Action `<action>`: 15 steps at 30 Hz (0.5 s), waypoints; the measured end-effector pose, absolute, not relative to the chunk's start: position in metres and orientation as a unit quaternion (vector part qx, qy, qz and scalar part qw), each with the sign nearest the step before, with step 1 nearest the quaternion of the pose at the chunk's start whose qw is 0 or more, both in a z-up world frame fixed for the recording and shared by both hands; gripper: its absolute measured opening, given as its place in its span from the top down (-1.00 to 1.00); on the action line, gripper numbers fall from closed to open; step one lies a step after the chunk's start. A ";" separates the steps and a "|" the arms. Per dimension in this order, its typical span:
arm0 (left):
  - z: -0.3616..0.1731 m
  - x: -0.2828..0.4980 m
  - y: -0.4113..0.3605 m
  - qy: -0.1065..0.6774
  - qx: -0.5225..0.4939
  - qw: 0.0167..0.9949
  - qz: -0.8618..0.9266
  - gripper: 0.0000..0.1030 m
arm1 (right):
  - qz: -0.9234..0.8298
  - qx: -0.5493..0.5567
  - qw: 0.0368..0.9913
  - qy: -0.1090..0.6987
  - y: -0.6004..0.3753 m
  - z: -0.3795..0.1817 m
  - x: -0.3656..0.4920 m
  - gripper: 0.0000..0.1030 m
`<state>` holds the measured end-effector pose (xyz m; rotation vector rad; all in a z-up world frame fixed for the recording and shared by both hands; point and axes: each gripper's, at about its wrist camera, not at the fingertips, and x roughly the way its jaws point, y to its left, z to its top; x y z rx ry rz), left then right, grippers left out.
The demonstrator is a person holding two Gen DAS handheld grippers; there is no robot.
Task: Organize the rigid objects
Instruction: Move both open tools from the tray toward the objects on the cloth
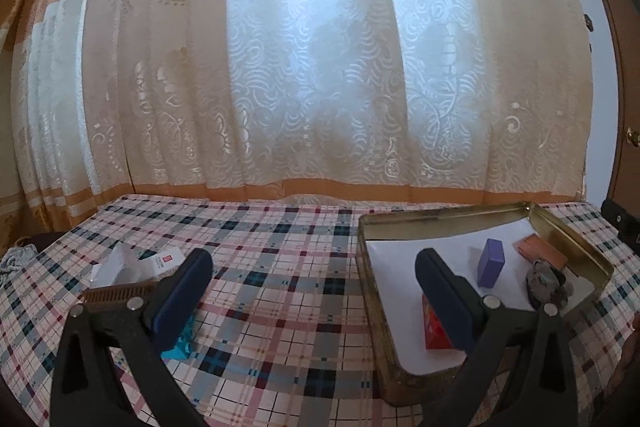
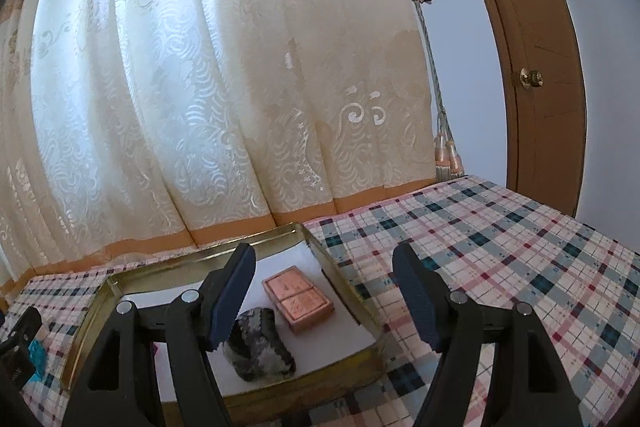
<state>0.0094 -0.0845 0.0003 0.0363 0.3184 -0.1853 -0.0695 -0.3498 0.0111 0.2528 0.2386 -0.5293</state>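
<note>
A gold tin tray (image 1: 400,219) lined with white paper sits on the plaid cloth, at the right in the left wrist view. It holds an upright purple box (image 1: 491,263), a copper-pink box (image 1: 542,253), a dark speckled lump (image 1: 546,283) and a red box (image 1: 434,327). My left gripper (image 1: 314,259) is open over bare cloth, its right finger over the tray's left side. In the right wrist view the tray (image 2: 200,251) shows the copper-pink box (image 2: 298,303) and the speckled lump (image 2: 260,343). My right gripper (image 2: 325,255) is open and empty, straddling the tray's right wall.
Left of the tray lie a white packet (image 1: 156,263), a brown comb (image 1: 120,293) and a teal packet (image 1: 182,345), partly hidden by the left finger. A patterned curtain (image 1: 320,67) hangs along the far edge. A brown door (image 2: 540,67) stands at the right.
</note>
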 end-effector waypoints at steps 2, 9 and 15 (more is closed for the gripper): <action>0.000 0.009 -0.083 0.160 0.020 0.982 -0.097 -0.99 | -0.259 0.121 0.951 0.118 -0.344 0.010 -0.070 -0.42; -0.001 0.008 -0.071 0.161 0.031 0.981 -0.101 -0.99 | -0.242 0.119 0.955 0.120 -0.323 0.009 -0.070 -0.42; -0.001 0.011 -0.050 0.167 0.026 0.981 -0.097 -0.99 | -0.230 0.109 0.959 0.124 -0.304 0.010 -0.065 -0.42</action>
